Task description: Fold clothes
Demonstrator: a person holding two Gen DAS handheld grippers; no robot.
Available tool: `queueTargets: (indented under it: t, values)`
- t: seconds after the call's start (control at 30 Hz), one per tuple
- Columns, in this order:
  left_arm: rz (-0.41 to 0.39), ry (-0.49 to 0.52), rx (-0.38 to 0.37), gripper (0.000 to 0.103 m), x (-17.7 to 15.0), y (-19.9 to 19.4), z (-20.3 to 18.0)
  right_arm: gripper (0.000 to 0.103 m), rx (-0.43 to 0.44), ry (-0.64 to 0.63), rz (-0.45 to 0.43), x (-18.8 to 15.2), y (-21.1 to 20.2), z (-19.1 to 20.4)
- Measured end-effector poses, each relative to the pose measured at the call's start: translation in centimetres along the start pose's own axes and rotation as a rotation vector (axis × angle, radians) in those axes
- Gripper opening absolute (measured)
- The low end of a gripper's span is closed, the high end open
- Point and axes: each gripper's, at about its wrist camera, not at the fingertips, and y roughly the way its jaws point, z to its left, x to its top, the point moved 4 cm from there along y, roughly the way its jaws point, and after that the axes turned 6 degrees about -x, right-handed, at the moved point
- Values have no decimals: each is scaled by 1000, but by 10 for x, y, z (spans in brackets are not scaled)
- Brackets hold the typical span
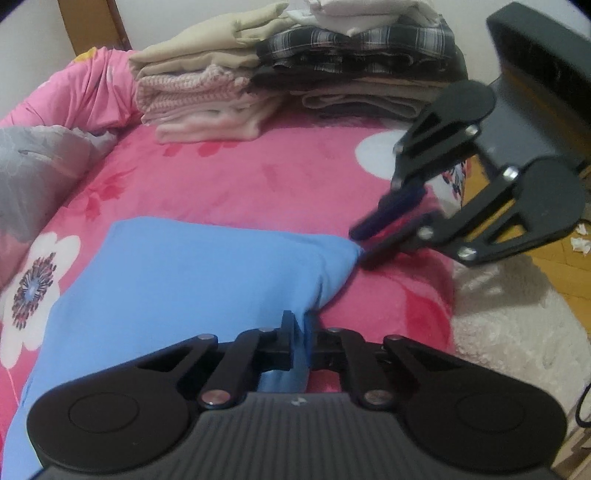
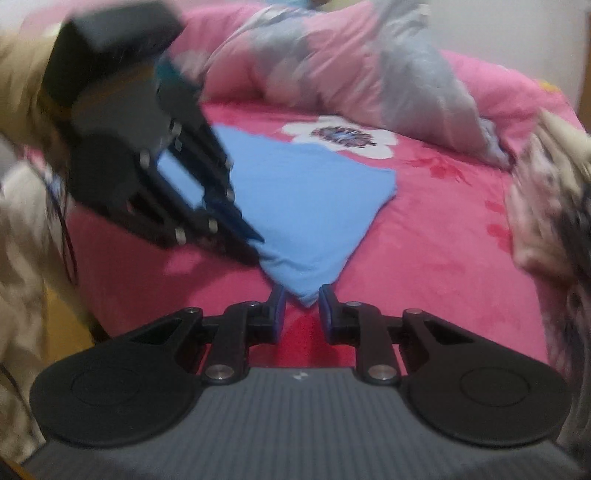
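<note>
Pink floral bedspread (image 1: 258,177) over the bed, grey-and-pink pillow (image 2: 332,66) at its head. Pale wall (image 2: 517,29) behind. Wooden headboard (image 1: 92,26). Fluffy cream rug (image 1: 509,314) on yellowish wood floor (image 1: 561,273).

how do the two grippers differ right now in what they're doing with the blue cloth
The left gripper is shut on an edge of the blue cloth, fabric pinched between its fingers; the right gripper is open, its fingers standing either side of a corner of the cloth without clamping it. The left holds at the near side edge; the right sits at the pointed corner. Both are low over the pink floral bedspread and aimed at the same cloth.
</note>
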Motion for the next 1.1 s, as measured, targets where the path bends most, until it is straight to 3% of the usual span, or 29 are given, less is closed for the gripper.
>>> queueTargets:
  t: [0.23,0.37,0.5,0.63,0.73,0.83,0.93,1.0,1.1]
  values:
    - [-39,13,-25,5,1,-5,1,2,-128,-453,-127,16,-13,14]
    - [-31,10,-39,5,0,1,1,2,-214,-774,-60,-7,7,28]
    - [-27,20,-49,6,-3,4,1,0,-307,-865,-31,-31,21,31]
    - [-37,12,-67,9,-3,4,2,0,-383,-719,-1,-32,13,11]
    - [-49,8,-75,16,-4,3,-1,0,-380,-517,-13,-23,-1,-4]
    - [-63,-8,-82,25,-6,-1,-5,1,-260,-274,-137,-1,-14,-4]
    - [-78,-28,-89,36,-8,-5,-8,1,-93,-161,-221,15,-10,9]
    - [-87,-40,-94,36,-9,-8,-10,1,-41,-188,-187,15,2,19]
    - [-108,-92,-104,36,-17,-17,-8,0,-32,-197,-72,-6,10,18]
